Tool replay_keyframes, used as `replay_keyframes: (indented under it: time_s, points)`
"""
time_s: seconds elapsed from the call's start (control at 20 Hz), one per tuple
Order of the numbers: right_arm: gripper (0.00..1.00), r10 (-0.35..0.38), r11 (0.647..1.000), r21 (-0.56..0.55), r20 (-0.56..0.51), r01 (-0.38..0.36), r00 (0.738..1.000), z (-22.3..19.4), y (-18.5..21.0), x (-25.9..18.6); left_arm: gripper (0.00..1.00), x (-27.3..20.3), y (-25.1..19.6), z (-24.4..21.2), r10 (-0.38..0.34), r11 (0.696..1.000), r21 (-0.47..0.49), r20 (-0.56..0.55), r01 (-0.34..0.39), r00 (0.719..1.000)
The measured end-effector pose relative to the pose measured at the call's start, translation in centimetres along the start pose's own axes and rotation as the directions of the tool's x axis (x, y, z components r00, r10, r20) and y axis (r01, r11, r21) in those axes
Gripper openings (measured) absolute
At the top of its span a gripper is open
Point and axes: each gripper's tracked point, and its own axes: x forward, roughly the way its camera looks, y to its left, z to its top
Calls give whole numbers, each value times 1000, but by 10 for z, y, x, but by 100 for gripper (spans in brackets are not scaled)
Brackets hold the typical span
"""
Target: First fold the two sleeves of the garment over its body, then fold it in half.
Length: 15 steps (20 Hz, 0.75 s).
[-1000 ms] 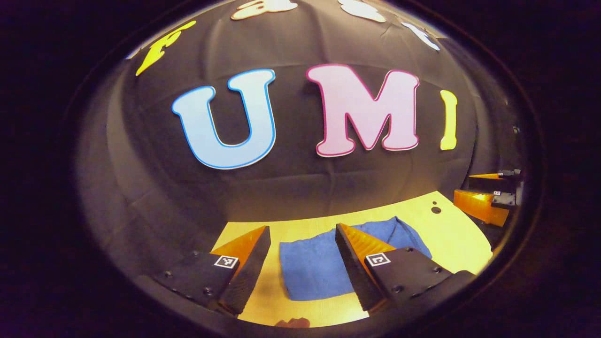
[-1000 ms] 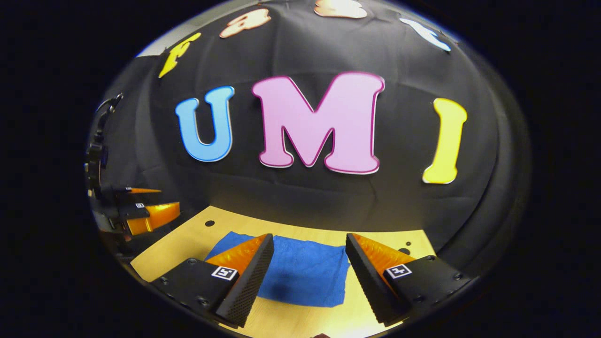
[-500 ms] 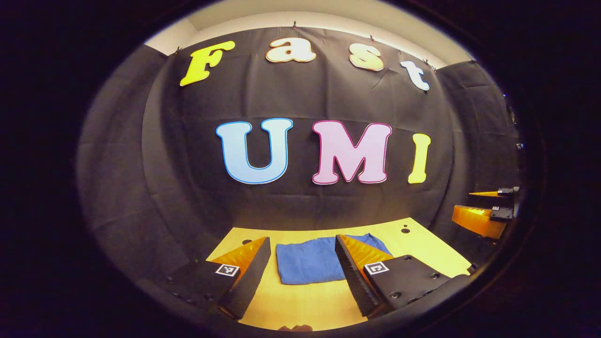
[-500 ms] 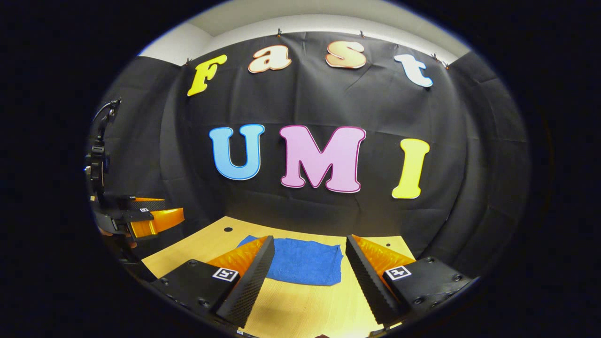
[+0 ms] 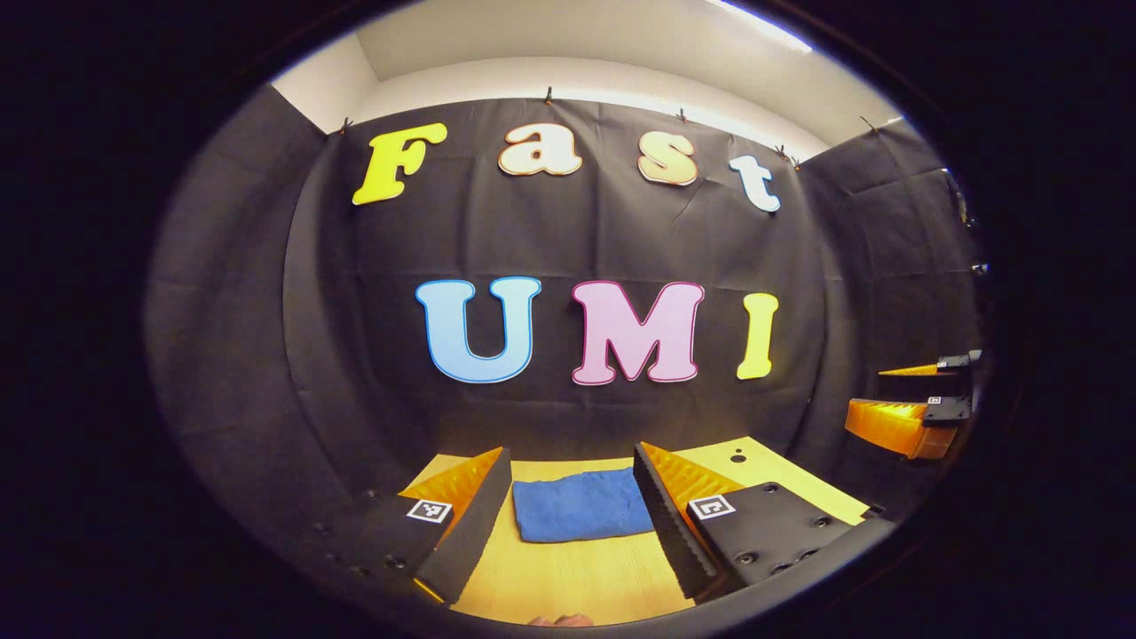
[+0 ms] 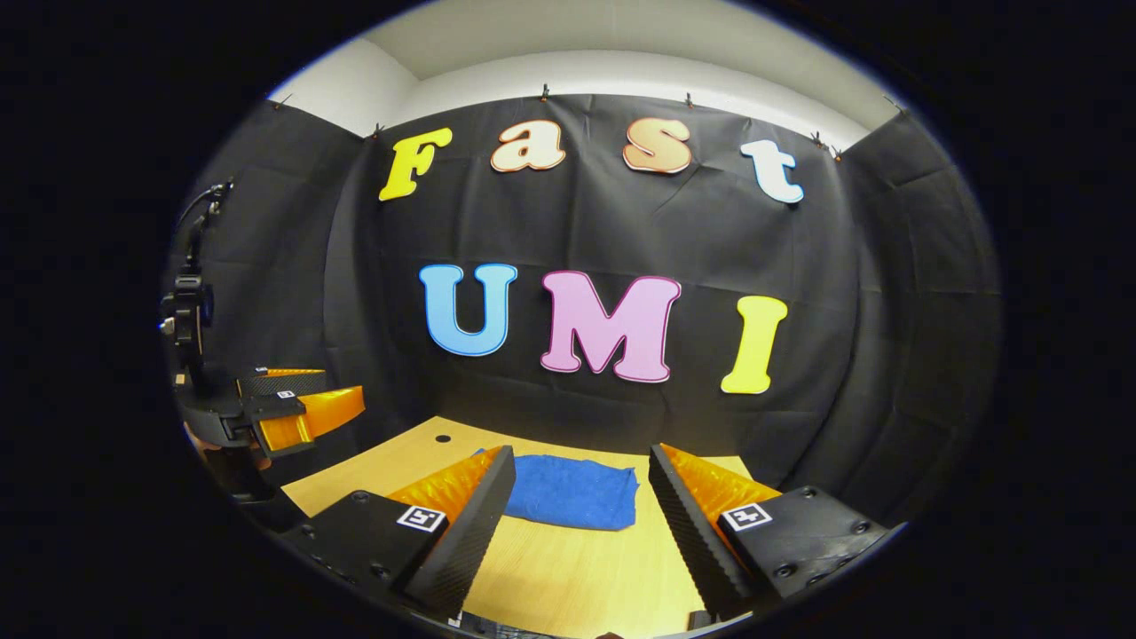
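The blue garment (image 5: 572,506) lies folded into a small flat rectangle on the wooden table (image 5: 577,577), toward its far side. In the left gripper view my left gripper (image 5: 568,524) hangs open above the table's near part, well short of the cloth. The right gripper (image 5: 914,413) shows farther off at the right edge there. In the right gripper view the garment (image 6: 572,493) lies ahead of my right gripper (image 6: 577,524), which is open and holds nothing. The left gripper (image 6: 293,408) shows at the left, raised off the table (image 6: 568,586).
The booth's black cloth wall stands right behind the table. Small holes (image 5: 737,458) (image 6: 441,438) mark the tabletop near its far corners. A hand (image 6: 222,444) holds the left gripper at the left edge of the right gripper view.
Both grippers have pulled back and up from the folded garment, which now looks smaller and farther away. More of the wall and ceiling has come into view.
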Motion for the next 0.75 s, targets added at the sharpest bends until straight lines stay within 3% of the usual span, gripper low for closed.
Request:
replay_keyframes:
  time_s: [0.25,0.4,0.45,0.65,0.75]
  points:
    - [96,-26,999,24,32,25,999,18,-11,-2,80,-13,-14,21,3,999,35,43,-4,999]
    - [100,-49,998,32,50,47,998,23,-14,-1,79,-16,-27,28,-29,999,20,52,28,998]
    - [96,-49,998,39,38,47,998,20,-12,-3,79,-15,-28,27,-28,1000,15,51,27,998]
    - [100,-53,998,22,41,53,998,22,-11,3,79,-15,-32,36,-44,999,-14,83,45,996]
    - [96,-51,999,22,40,50,998,21,-8,2,79,-16,-28,37,-34,999,-18,87,36,996]
